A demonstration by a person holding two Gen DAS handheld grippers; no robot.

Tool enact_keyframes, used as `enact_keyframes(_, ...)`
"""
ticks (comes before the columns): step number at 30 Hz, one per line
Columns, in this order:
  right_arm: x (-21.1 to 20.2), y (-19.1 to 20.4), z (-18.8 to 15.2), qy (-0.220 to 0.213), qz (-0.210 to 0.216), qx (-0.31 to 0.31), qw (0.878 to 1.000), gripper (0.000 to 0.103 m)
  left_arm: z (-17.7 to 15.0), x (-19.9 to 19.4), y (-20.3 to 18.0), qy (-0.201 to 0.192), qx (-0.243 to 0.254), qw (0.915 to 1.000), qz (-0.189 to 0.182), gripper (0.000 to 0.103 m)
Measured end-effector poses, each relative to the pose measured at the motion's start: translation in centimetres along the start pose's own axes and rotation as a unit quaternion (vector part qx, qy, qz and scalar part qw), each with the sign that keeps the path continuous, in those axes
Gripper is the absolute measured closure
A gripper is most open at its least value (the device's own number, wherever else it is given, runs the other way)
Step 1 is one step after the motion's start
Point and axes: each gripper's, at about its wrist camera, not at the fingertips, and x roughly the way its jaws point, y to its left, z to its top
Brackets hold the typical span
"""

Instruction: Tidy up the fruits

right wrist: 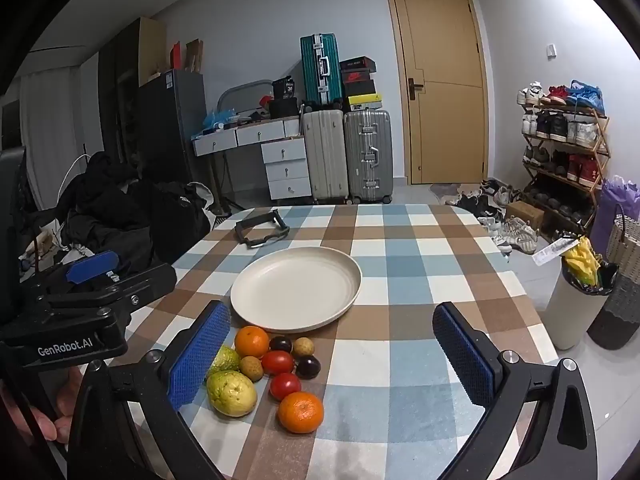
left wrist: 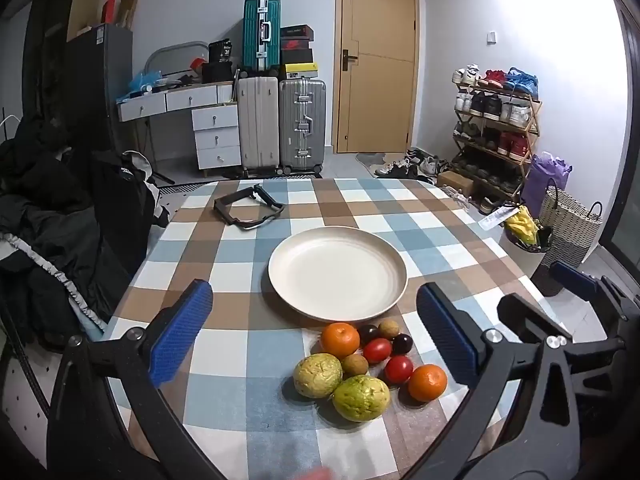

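A cream plate (left wrist: 338,276) (right wrist: 296,288) sits empty mid-table on the checked cloth. Just in front of it lies a cluster of fruit: two oranges (left wrist: 340,339) (right wrist: 301,412), two green-yellow guavas (left wrist: 361,398) (right wrist: 231,393), red tomatoes (left wrist: 377,350) (right wrist: 285,386), dark plums (left wrist: 402,343) (right wrist: 307,367) and small brown longans (left wrist: 354,364) (right wrist: 251,368). My left gripper (left wrist: 316,338) is open and empty above the fruit. My right gripper (right wrist: 332,356) is open and empty, the fruit by its left finger (right wrist: 198,356).
A black frame-like object (left wrist: 249,208) (right wrist: 262,232) lies at the table's far left. The right gripper's body shows at the right edge of the left wrist view (left wrist: 580,300). Beyond the table: suitcases (left wrist: 280,124), shoe rack (left wrist: 496,136), a bin (right wrist: 576,304).
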Motion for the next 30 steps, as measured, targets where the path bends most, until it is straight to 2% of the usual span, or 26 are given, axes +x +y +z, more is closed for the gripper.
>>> enact_keyframes(14, -0.7, -0.3, 0.8, -0.015, 0.007, 0.007, 1.0, 0.0, 0.2, -2.2, 0.9, -0.014, -0.009, 0.9998, -0.013, 0.001)
enact_keyframes(20, -0.7, 0.1, 0.3, -0.022, 0.003, 0.002, 1.0, 0.0, 0.3, -1.6, 1.4, -0.001, -0.012, 0.9999, -0.006, 0.001)
enact_keyframes(30, -0.8, 0.3, 0.0, -0.024, 0.005, -0.002, 1.0, 0.0, 0.3, -1.2, 1.2, -0.003, -0.007, 1.0, -0.003, 0.001)
